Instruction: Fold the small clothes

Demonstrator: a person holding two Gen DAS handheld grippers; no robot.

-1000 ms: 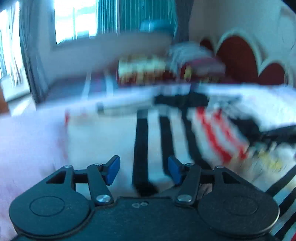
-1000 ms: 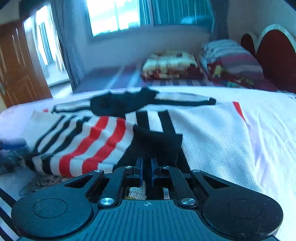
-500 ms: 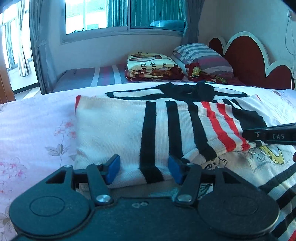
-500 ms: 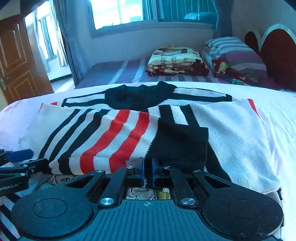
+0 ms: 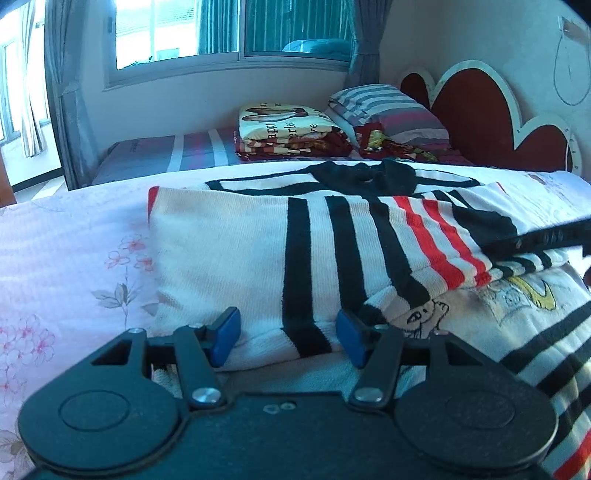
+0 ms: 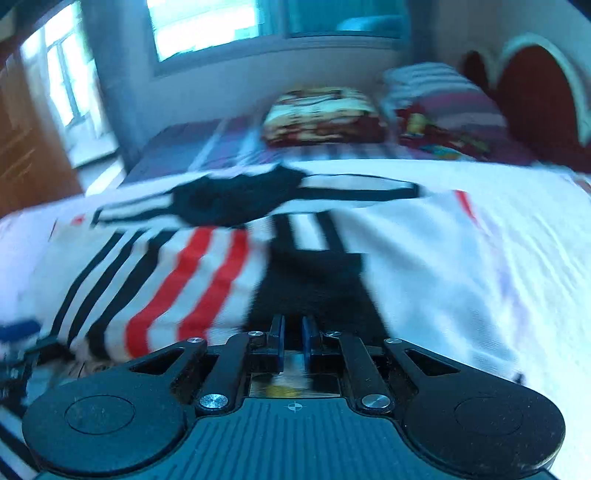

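Item: knit sweater (image 5: 229, 258), white with black and red stripes, lying part-folded on the pink floral bedsheet (image 5: 62, 266). 1 striped sleeve (image 5: 424, 236) is laid across the body, its black cuff (image 6: 310, 280) toward the near hem.

Handling, judged: soft, limp, light knit; no stiffness, so any lifted edge will sag and drag the layers under it. The ribbed texture probably gives the pads good friction. Not fragile, though a snagged loop is possible. Best holds look like the near hem corners or the folded side edge, pinching through all layers so the fold travels as 1 piece.

Orientation: black collar (image 5: 365, 173) at the far end, hem at the near end; long axis runs from the grippers away toward the window (image 5: 177, 33). The folded sleeve lies diagonally across that axis.

Underneath: a second striped garment with a cartoon print (image 5: 517, 314), partly covered on the right side.

Left gripper (image 5: 288, 334): blue pads spread, straddling the near hem without pressing it.

Right gripper (image 6: 293, 339): pads drawn almost together just short of the black cuff; the view is blurred and whether cloth is pinched cannot be told.

Beyond: a folded blanket (image 5: 288, 129), a striped pillow (image 5: 388, 107), a red scalloped headboard (image 5: 480, 110).
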